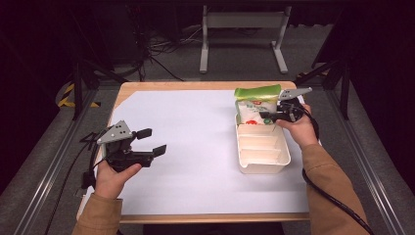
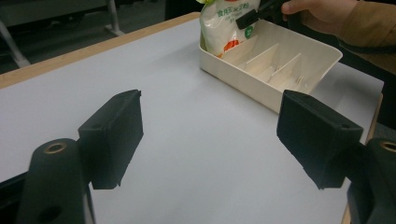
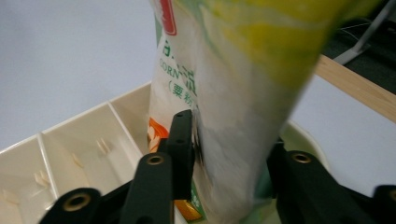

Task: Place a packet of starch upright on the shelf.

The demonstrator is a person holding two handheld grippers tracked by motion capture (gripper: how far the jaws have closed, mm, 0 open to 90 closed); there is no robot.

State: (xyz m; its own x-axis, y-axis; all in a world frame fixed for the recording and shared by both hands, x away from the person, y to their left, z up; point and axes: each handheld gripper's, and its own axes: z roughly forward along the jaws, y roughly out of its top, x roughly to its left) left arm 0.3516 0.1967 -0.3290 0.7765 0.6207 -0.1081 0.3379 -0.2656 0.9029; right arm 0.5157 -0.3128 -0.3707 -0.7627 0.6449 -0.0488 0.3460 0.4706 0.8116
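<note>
We hold the bag (image 1: 255,105) upright, long axis vertical, in the far compartment of the tray (image 1: 263,165) with the right gripper (image 1: 270,116) jaws clamped on it, while the left gripper (image 1: 150,142), jaws open, hangs well apart over the desk (image 1: 195,161).

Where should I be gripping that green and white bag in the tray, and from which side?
Grip the bag across its flat faces at mid-height, coming from the table's right side, as the right gripper does now. It stands upright in the end compartment of the tray, so its lower part is walled in, and its upper body is probably easiest to reach.
</note>
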